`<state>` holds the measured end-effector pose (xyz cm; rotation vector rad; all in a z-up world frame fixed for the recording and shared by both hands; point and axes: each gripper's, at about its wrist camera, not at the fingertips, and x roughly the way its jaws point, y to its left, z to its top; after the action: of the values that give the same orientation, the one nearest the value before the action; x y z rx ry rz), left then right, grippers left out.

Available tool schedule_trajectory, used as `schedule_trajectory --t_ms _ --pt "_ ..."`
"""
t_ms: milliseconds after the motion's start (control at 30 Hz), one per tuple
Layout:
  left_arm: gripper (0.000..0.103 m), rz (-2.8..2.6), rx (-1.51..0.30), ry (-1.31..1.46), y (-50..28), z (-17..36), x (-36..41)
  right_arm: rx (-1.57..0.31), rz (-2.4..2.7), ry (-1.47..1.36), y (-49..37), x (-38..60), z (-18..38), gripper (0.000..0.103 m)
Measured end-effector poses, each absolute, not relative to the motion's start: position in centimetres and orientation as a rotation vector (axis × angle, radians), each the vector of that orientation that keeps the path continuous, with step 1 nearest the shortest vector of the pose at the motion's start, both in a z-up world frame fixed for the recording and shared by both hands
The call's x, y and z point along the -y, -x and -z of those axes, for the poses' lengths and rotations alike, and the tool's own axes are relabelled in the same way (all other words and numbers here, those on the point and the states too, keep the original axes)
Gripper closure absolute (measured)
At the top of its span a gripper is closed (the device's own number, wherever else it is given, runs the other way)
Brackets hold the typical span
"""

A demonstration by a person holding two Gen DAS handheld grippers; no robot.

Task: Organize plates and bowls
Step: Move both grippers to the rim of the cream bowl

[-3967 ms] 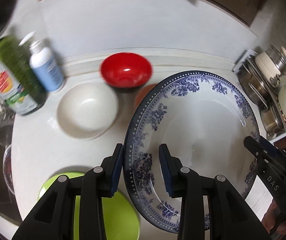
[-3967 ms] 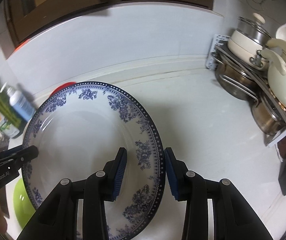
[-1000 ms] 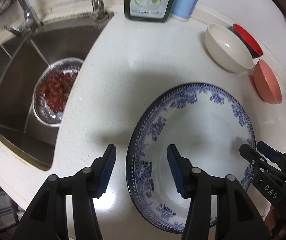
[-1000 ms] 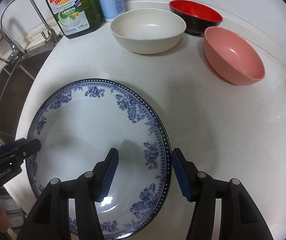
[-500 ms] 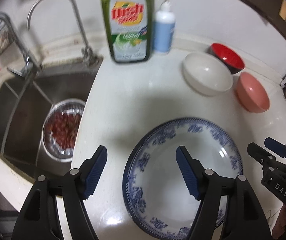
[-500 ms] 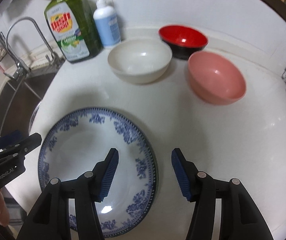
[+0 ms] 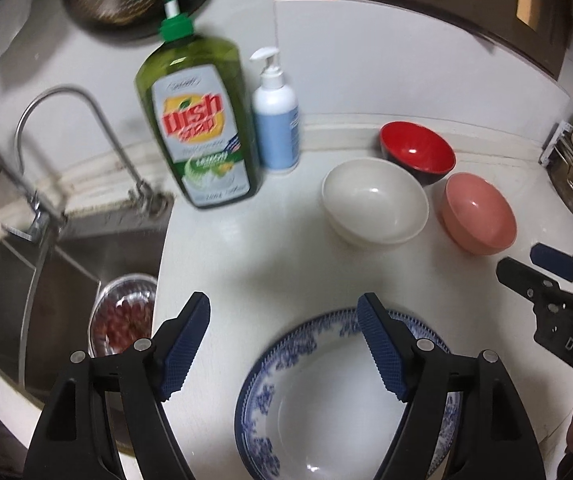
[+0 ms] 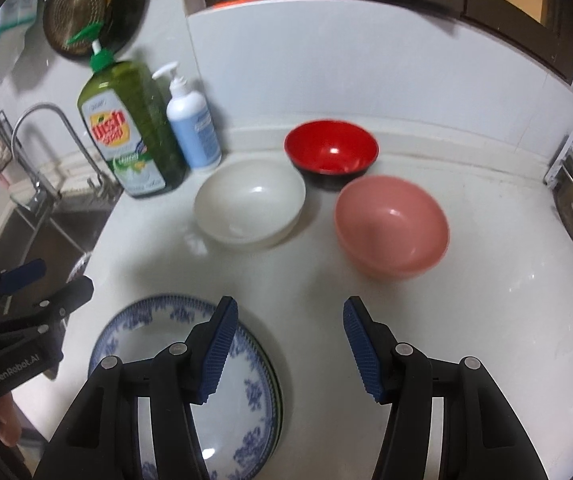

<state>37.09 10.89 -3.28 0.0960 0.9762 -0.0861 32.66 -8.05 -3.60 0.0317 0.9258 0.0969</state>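
Blue-patterned plate [image 7: 326, 408] lies flat on the white bench [image 7: 246, 248] in the left wrist view, below the left claw [image 7: 284, 344], whose jaws have just been opening and stand spread with nothing pinched; white bowl [image 7: 374, 208], red bowl [image 7: 416, 152] and pink bowl [image 7: 478, 212] cluster beyond. From the right wrist view, the right claw [image 8: 288, 344] is spread and empty above the bench beside the plate's rim, the bowls ahead near the dish soap bottle [image 8: 130, 128].

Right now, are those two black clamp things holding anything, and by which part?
Nothing is held. The left tool and right tool both stand open above the counter; the blue-and-white flowered plate lies free below them.
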Motion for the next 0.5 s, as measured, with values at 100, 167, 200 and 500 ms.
schedule_trajectory --t_ms 100,167,200,500 --pt "0.027 0.102 -0.978 -0.117 -38.7 2.8 -10.5 -0.924 -0.105 -0.039 -33.9 8.1 3.0 0.047" --pt "0.027 0.11 -0.976 -0.127 -39.7 2.6 -10.2 -0.923 -0.104 -0.035 -35.1 8.2 2.5 0.047" --pt "0.027 0.109 -0.974 -0.131 -40.3 2.6 -10.2 -0.922 -0.102 -0.036 -35.4 8.2 2.4 0.047" --pt "0.027 0.151 -1.004 -0.16 -44.6 3.4 -9.2 -0.958 -0.117 -0.045 -40.3 8.3 2.5 0.047"
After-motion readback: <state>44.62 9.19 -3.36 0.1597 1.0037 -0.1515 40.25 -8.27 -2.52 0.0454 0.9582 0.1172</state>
